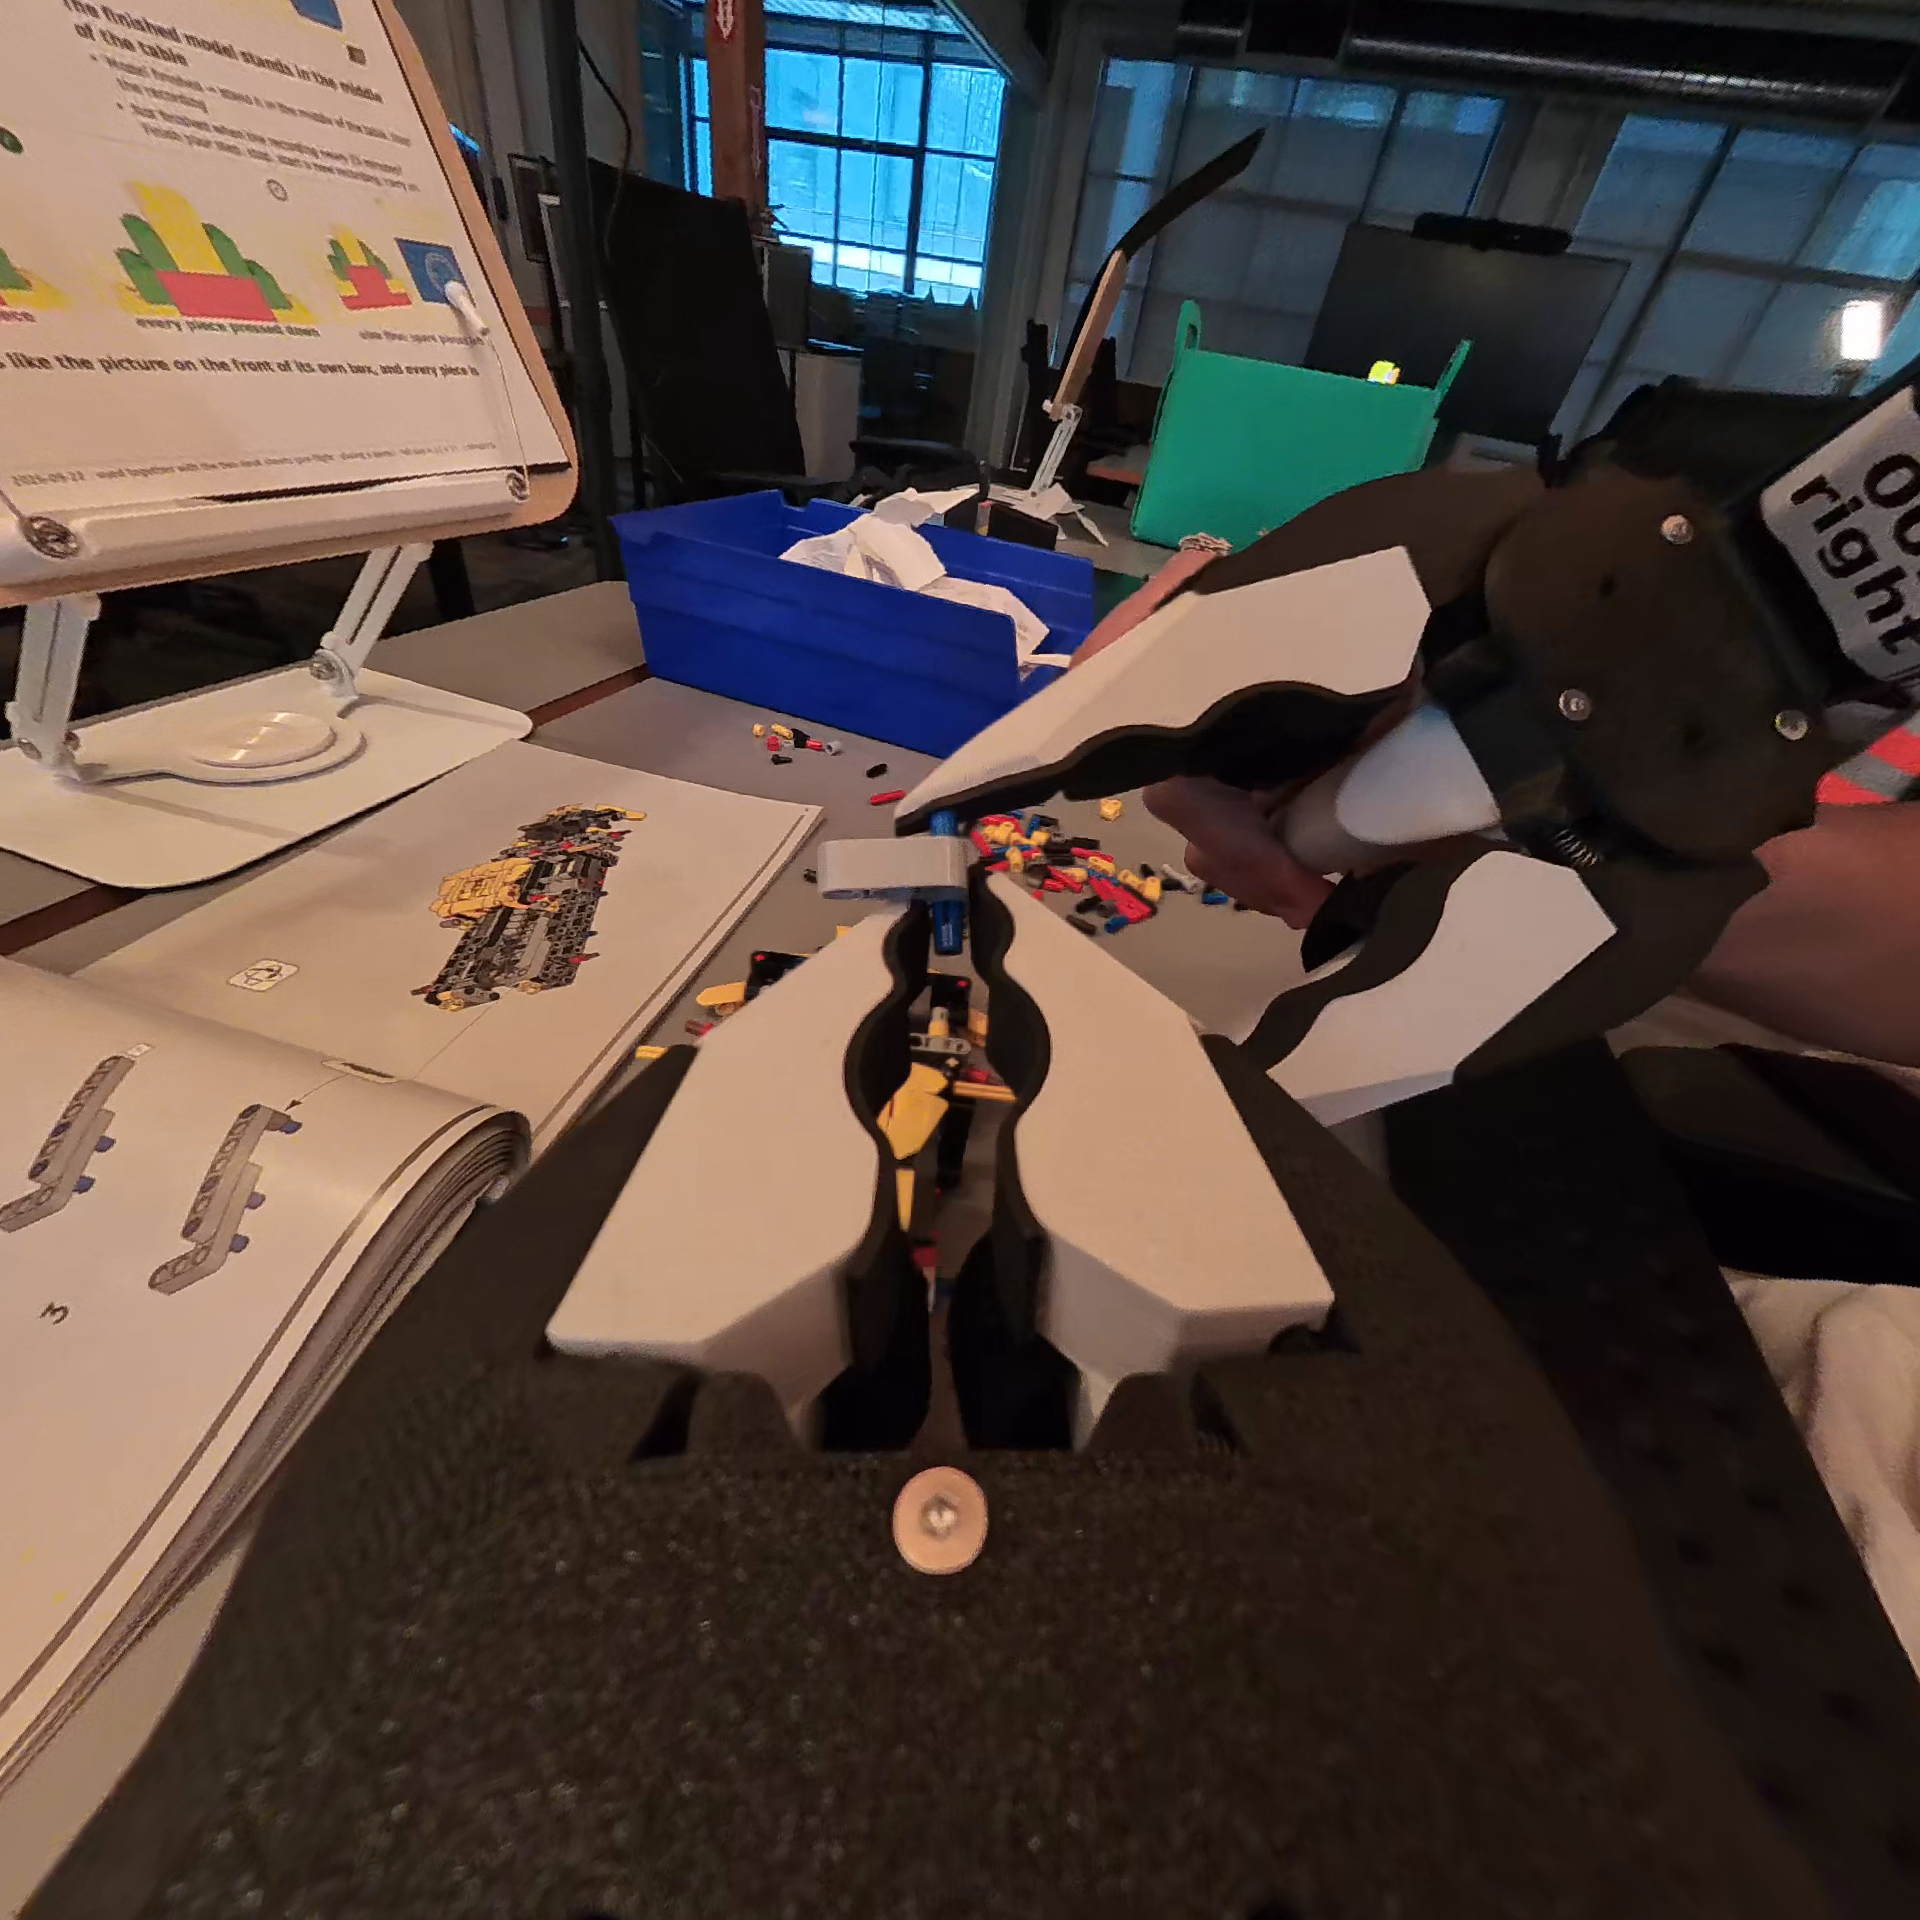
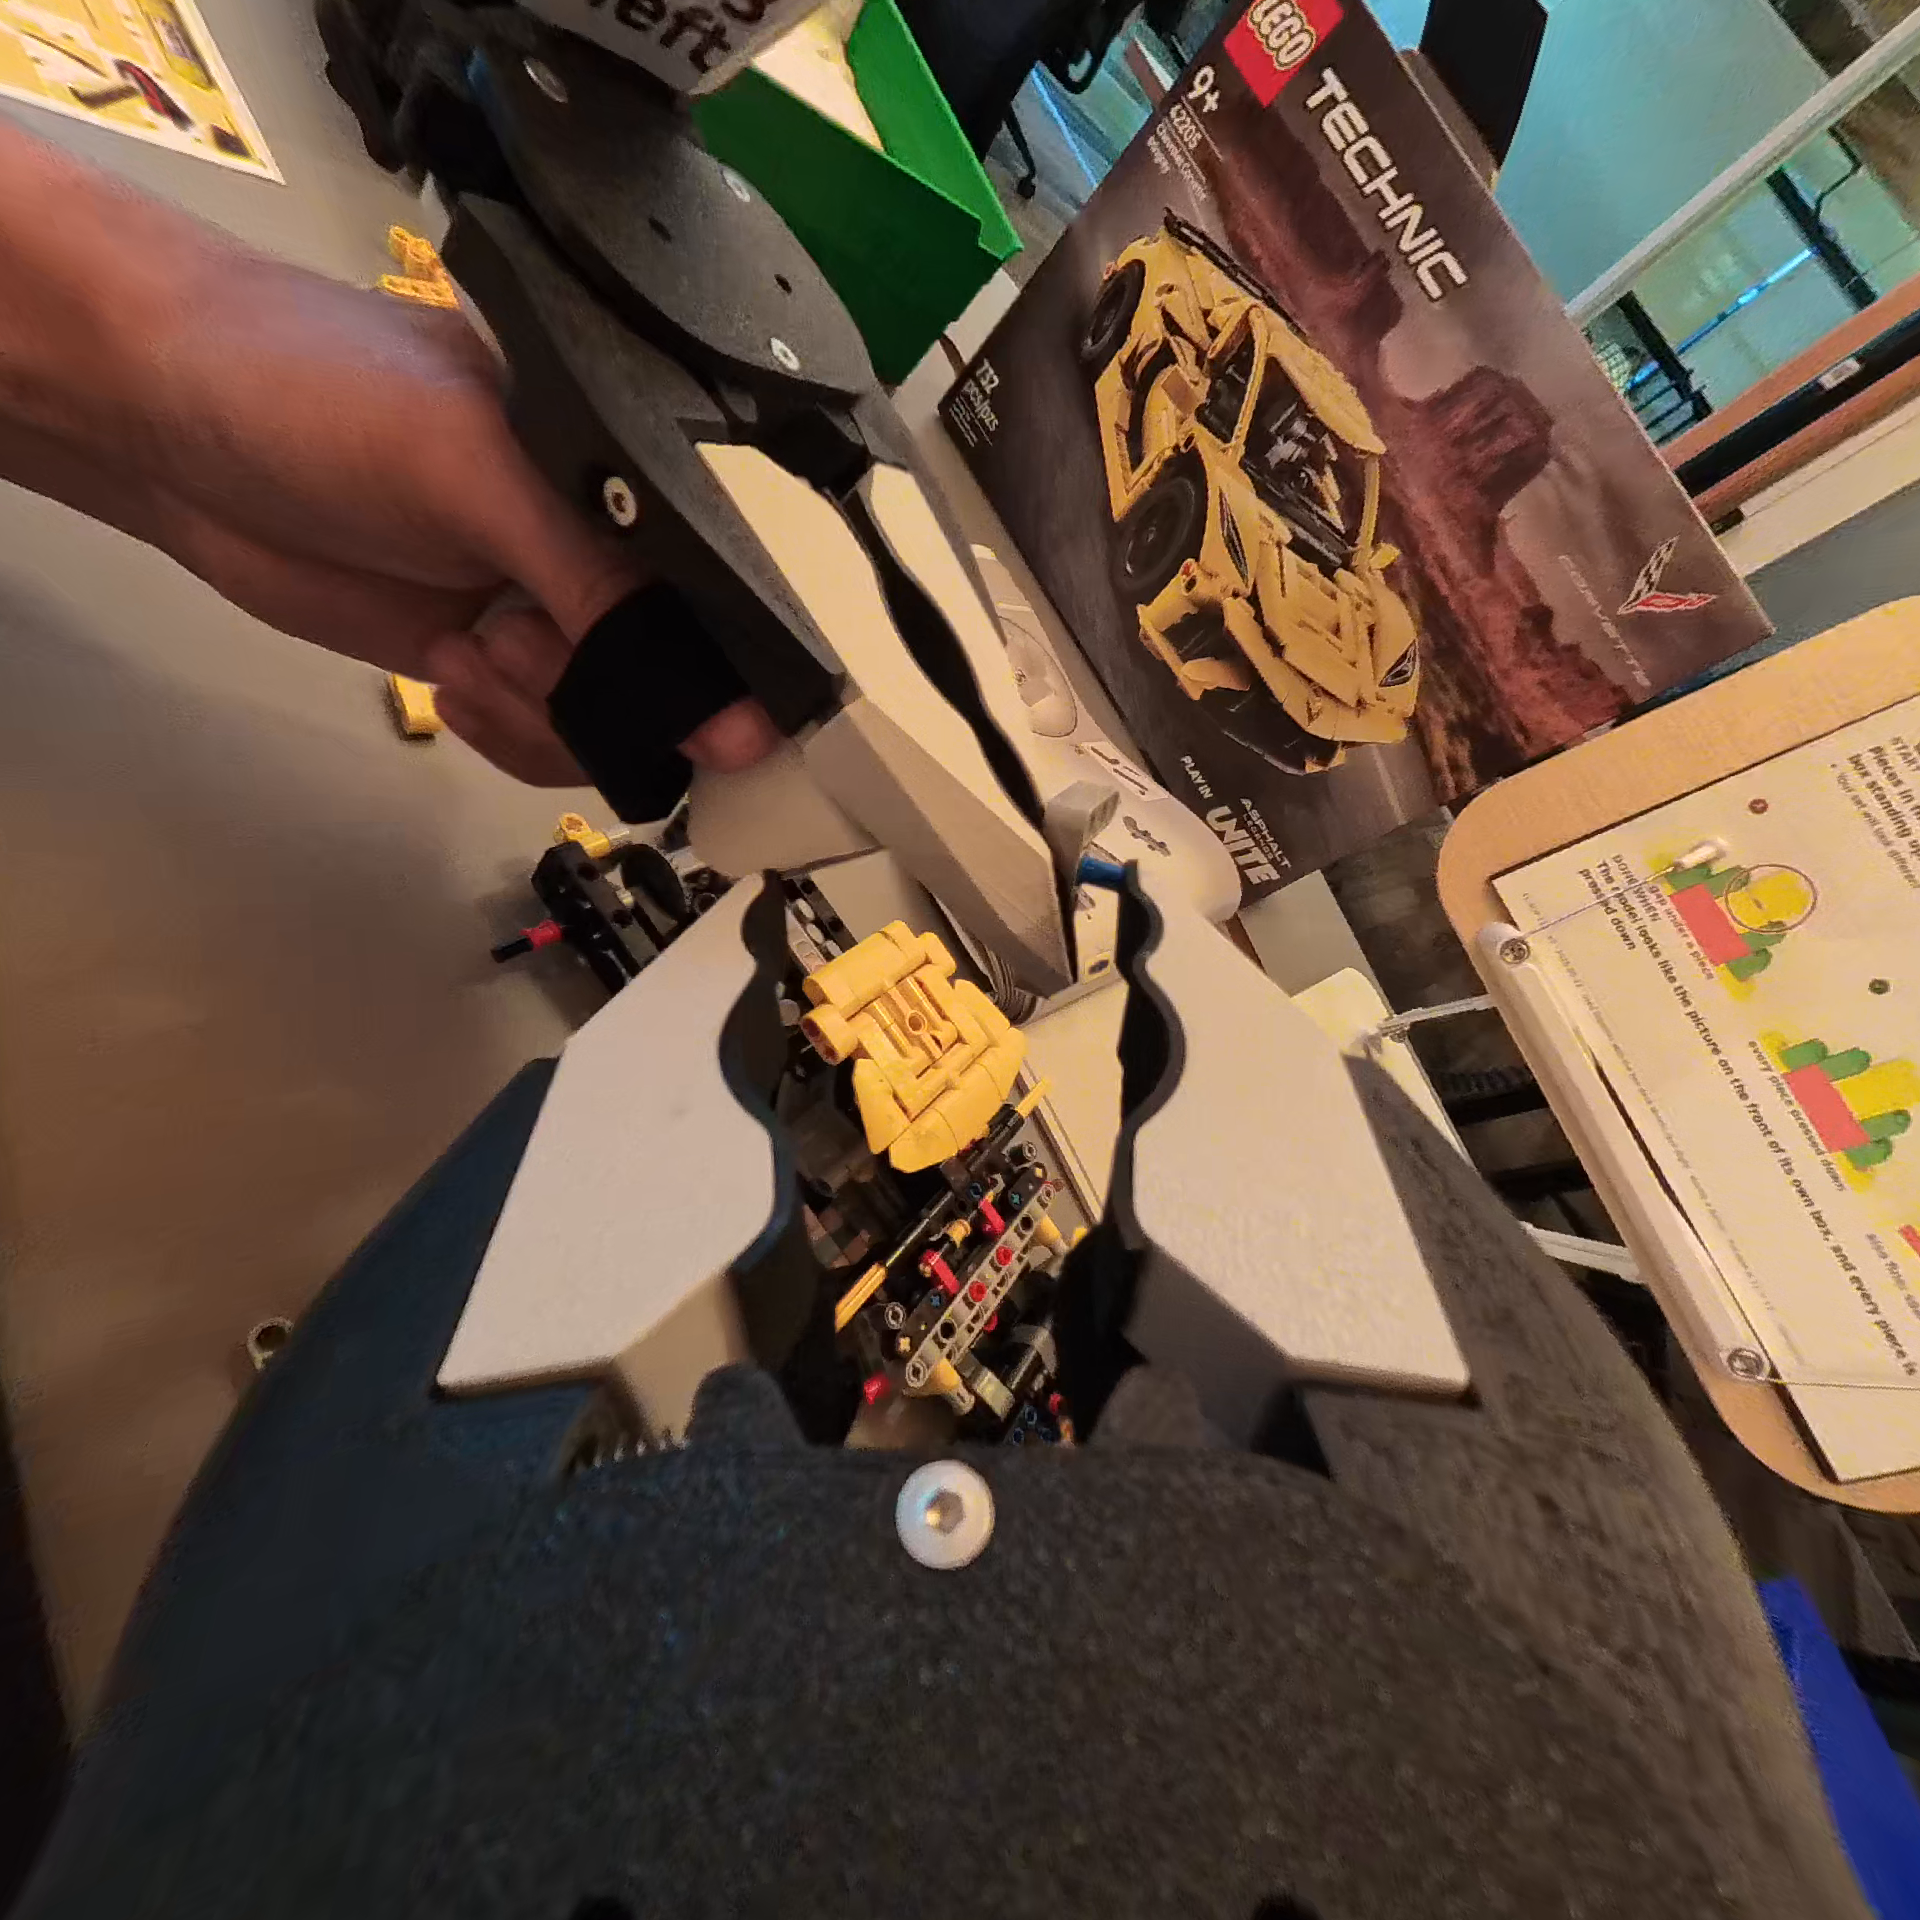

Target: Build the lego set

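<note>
My left gripper (image 1: 940,914) is shut on a blue pin (image 1: 945,925) that passes through the end of a short grey beam (image 1: 883,868), held up above the table. My right gripper (image 1: 1117,883) is open and comes in from the right, with its upper fingertip (image 1: 920,816) resting on the top of the pin. In the right wrist view the right gripper (image 2: 945,894) stands open over the partly built model (image 2: 966,1278) with its yellow section (image 2: 914,1060). There the left gripper (image 2: 1049,862) reaches in from the upper left with the grey beam (image 2: 1081,816) and the blue pin (image 2: 1101,871).
A pile of small loose pieces (image 1: 1070,868) lies on the grey table behind the grippers. An open instruction booklet (image 1: 312,1143) lies at the left, under a stand with a printed sheet (image 1: 208,312). A blue bin (image 1: 831,623) and a green bin (image 1: 1278,457) stand behind. The set's box (image 2: 1351,468) stands upright. Both grippers' tips are close together, under 4 cm apart.
</note>
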Demonstrator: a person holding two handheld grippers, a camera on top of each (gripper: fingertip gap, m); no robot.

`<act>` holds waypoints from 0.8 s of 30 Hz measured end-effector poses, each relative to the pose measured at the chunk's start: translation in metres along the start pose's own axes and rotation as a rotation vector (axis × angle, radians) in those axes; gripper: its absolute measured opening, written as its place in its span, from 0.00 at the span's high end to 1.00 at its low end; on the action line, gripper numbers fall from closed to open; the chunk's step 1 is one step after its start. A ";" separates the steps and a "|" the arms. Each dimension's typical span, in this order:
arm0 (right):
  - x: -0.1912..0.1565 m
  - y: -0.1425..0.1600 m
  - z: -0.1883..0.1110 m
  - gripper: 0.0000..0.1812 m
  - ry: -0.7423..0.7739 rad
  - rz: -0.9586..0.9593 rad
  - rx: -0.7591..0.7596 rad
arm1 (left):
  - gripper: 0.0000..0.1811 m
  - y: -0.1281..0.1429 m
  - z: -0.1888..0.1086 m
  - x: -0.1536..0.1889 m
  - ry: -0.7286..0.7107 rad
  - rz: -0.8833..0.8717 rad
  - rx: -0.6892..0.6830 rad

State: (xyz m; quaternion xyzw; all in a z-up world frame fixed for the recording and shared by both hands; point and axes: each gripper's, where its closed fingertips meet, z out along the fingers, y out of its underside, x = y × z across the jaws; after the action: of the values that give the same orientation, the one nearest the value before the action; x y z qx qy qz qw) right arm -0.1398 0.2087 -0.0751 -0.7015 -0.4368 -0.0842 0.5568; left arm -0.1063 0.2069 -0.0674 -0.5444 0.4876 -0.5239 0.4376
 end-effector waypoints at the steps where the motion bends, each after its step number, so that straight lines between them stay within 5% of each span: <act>1: 0.000 0.000 0.001 0.66 -0.002 -0.002 -0.002 | 0.97 0.000 0.000 -0.001 -0.009 0.007 -0.004; 9: 0.011 -0.007 -0.011 0.66 -0.046 0.100 0.030 | 0.96 -0.006 -0.006 -0.002 -0.019 0.127 0.019; 15: 0.010 0.019 -0.016 0.67 -0.256 0.509 0.055 | 0.96 -0.012 -0.028 -0.027 -0.152 0.339 0.002; 18: 0.011 0.026 -0.009 0.73 -0.338 0.725 0.180 | 0.96 -0.017 -0.040 -0.050 -0.222 0.280 0.037; 22: 0.037 0.018 -0.014 0.74 -0.356 1.028 0.543 | 0.96 -0.024 -0.057 -0.080 -0.253 0.081 0.118; 24: 0.042 0.013 -0.025 0.71 -0.345 0.992 0.564 | 0.97 -0.025 -0.066 -0.095 -0.270 0.000 0.146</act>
State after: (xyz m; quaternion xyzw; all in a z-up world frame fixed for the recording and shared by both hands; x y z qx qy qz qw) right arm -0.0965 0.2094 -0.0497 -0.6504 -0.1467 0.4203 0.6155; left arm -0.1680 0.3071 -0.0518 -0.5767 0.3848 -0.4798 0.5377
